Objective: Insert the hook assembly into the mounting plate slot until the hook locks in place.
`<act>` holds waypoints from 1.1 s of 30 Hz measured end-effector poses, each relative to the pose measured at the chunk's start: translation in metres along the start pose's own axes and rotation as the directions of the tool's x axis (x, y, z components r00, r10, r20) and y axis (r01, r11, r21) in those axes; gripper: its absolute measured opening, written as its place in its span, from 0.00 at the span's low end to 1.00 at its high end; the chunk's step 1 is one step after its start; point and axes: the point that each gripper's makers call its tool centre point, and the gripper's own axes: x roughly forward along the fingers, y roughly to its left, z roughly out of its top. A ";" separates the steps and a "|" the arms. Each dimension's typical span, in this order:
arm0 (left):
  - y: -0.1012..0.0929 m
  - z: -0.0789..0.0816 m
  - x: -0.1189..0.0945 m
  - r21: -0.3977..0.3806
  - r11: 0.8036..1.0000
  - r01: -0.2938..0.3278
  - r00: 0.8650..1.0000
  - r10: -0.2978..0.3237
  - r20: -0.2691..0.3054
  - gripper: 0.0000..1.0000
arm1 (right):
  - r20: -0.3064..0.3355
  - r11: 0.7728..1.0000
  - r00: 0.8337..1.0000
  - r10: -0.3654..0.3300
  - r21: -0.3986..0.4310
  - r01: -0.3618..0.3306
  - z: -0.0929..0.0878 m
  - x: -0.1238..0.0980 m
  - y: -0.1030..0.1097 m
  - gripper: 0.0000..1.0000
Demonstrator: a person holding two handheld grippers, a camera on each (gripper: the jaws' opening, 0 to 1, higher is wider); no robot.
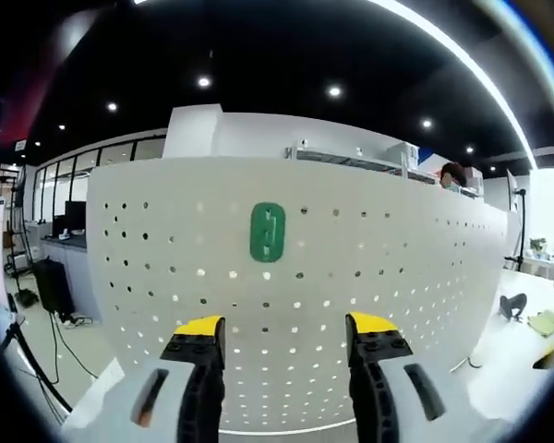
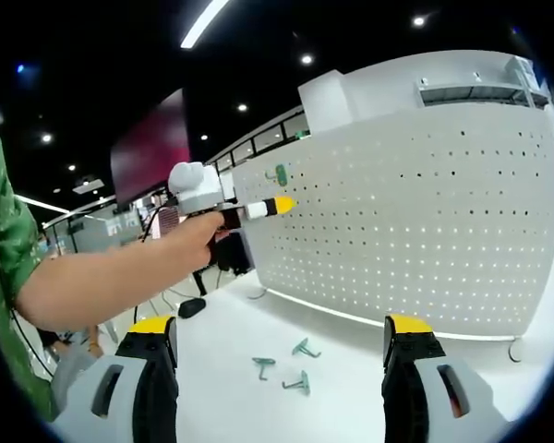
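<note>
The green mounting plate [image 1: 267, 232] sits high on the white pegboard [image 1: 369, 277], dead ahead of the left hand-held gripper [image 1: 284, 334], whose yellow-tipped jaws stand apart with nothing between them. Three green hook assemblies [image 2: 283, 362] lie loose on the white desk [image 2: 351, 406], near the foot of the pegboard, just ahead of the right hand-held gripper [image 2: 282, 334] — also open and empty.

The main risk, as I judge it: the hooks are small and flat, so a pinch from above could skate one along the desk or seize it crooked, and a crooked hook would jam at the slot rather than lock. Pressing hard there could also flex the board.

Room looks generous — bare desk surrounds the hooks, and the board face around the plate is unobstructed. In the right gripper view the person's forearm [image 2: 111, 272] reaches toward the board, so the two tools could cross near the plate.
</note>
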 end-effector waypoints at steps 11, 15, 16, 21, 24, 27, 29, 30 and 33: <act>-0.005 -0.029 -0.023 0.004 1.000 0.012 0.999 -0.012 -0.050 0.51 | -0.005 1.000 1.000 0.010 0.000 -0.010 -0.004 -0.002 0.009 0.95; -0.007 -0.039 -0.031 0.010 1.000 0.019 0.997 -0.019 -0.068 0.51 | -0.005 1.000 1.000 0.012 -0.001 -0.012 -0.006 -0.003 0.012 0.94; -0.008 -0.041 -0.034 0.011 1.000 0.022 0.997 -0.021 -0.074 0.50 | -0.004 1.000 1.000 0.013 -0.001 -0.013 -0.006 -0.004 0.013 0.94; -0.011 -0.051 -0.047 0.020 0.999 0.032 0.995 -0.030 -0.094 0.50 | -0.006 1.000 1.000 0.016 0.002 -0.016 -0.010 -0.006 0.017 0.94; -0.012 -0.057 -0.053 0.021 0.999 0.034 0.994 -0.032 -0.106 0.50 | -0.005 1.000 1.000 0.019 0.000 -0.019 -0.010 -0.007 0.020 0.94; -0.014 -0.063 -0.059 0.025 0.999 0.041 0.992 -0.038 -0.118 0.49 | -0.004 1.000 1.000 0.020 -0.001 -0.020 -0.011 -0.008 0.021 0.94; -0.015 -0.066 -0.063 0.030 0.998 0.046 0.991 -0.042 -0.125 0.49 | -0.003 1.000 1.000 0.021 -0.001 -0.021 -0.011 -0.009 0.022 0.94; -0.016 -0.067 -0.065 0.031 0.998 0.048 0.991 -0.044 -0.128 0.49 | -0.003 1.000 1.000 0.020 -0.003 -0.020 -0.011 -0.009 0.023 0.94; -0.018 -0.073 -0.069 0.041 0.997 0.061 0.988 -0.054 -0.141 0.49 | -0.002 1.000 1.000 0.020 -0.003 -0.020 -0.012 -0.012 0.025 0.94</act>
